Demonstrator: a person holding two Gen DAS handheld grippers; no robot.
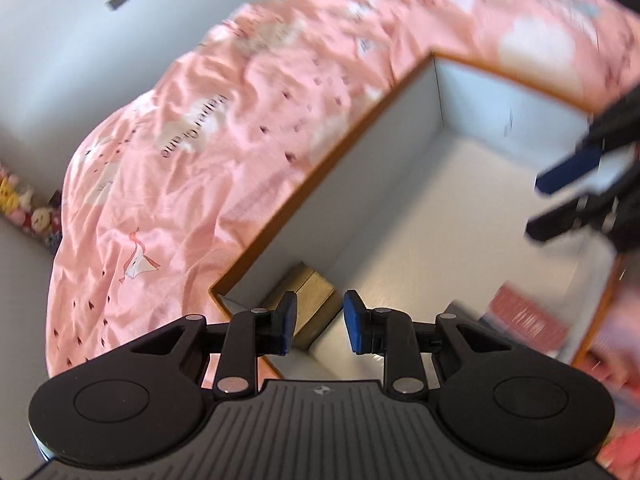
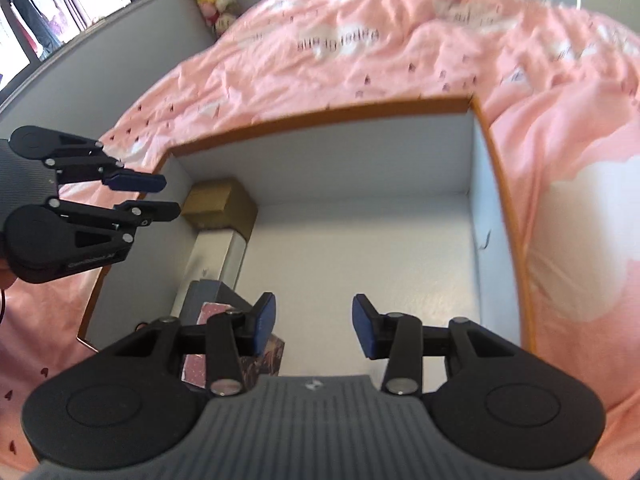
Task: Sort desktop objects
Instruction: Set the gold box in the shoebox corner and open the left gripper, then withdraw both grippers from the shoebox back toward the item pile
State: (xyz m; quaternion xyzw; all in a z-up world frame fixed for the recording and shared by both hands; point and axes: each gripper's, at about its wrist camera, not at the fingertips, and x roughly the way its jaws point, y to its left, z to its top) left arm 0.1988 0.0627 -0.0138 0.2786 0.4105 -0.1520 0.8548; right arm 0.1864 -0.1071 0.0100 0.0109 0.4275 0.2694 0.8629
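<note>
Two empty hand-held grippers over a white, orange-rimmed cardboard box point(image 2: 476, 184).
Left hand-held gripper point(image 1: 320, 320) and right hand-held gripper point(image 2: 314, 326) both spread; several small boxes already inside, including a gold one point(image 2: 220, 204).

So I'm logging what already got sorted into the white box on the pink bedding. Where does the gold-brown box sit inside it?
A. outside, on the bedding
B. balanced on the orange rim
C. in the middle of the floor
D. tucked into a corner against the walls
D: the gold-brown box sits on the floor of the white box, pushed into a corner where two walls meet, next to the left gripper.
</note>
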